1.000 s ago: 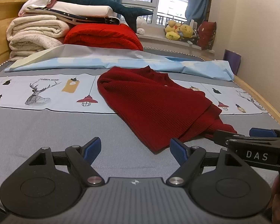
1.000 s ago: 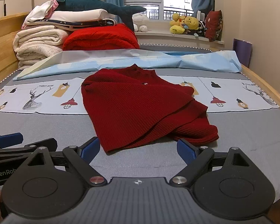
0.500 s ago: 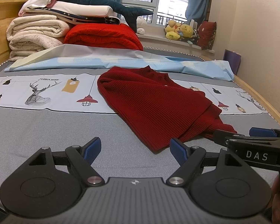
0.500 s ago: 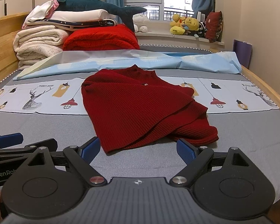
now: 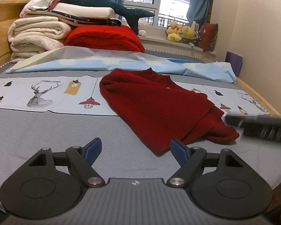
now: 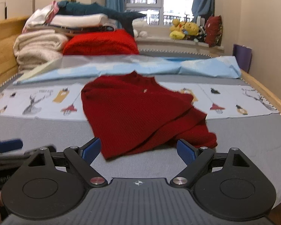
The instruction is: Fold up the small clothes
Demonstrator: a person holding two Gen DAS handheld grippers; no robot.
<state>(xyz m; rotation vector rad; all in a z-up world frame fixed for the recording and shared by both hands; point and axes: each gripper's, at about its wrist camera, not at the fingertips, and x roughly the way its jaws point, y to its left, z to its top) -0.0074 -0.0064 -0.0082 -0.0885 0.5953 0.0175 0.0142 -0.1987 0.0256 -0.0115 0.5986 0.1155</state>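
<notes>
Bed (image 5: 46, 131) with grey cover, printed strip across the middle. Left gripper (image 5: 136, 151): jaws wide apart, nothing between the pads, bare cover below. Right gripper (image 6: 138, 150): jaws wide but closing slightly, empty; near hem of the red sweater (image 6: 136, 112) lies just beyond the tips, untouched. Sweater rumpled, mid-bed, partly over the strip. Behind: light blue sheet (image 5: 121, 65), stacked blankets (image 5: 37, 33), window (image 5: 159, 0).

The sweater (image 5: 159, 108) lies mid-bed (image 5: 46, 131), partly on the printed sheet (image 5: 46, 93). Behind it stretches a crumpled sheet (image 5: 121, 63), then stacked blankets (image 5: 37, 35) at the back left. Plush toys (image 5: 179, 32) sit on the windowsill behind right.
</notes>
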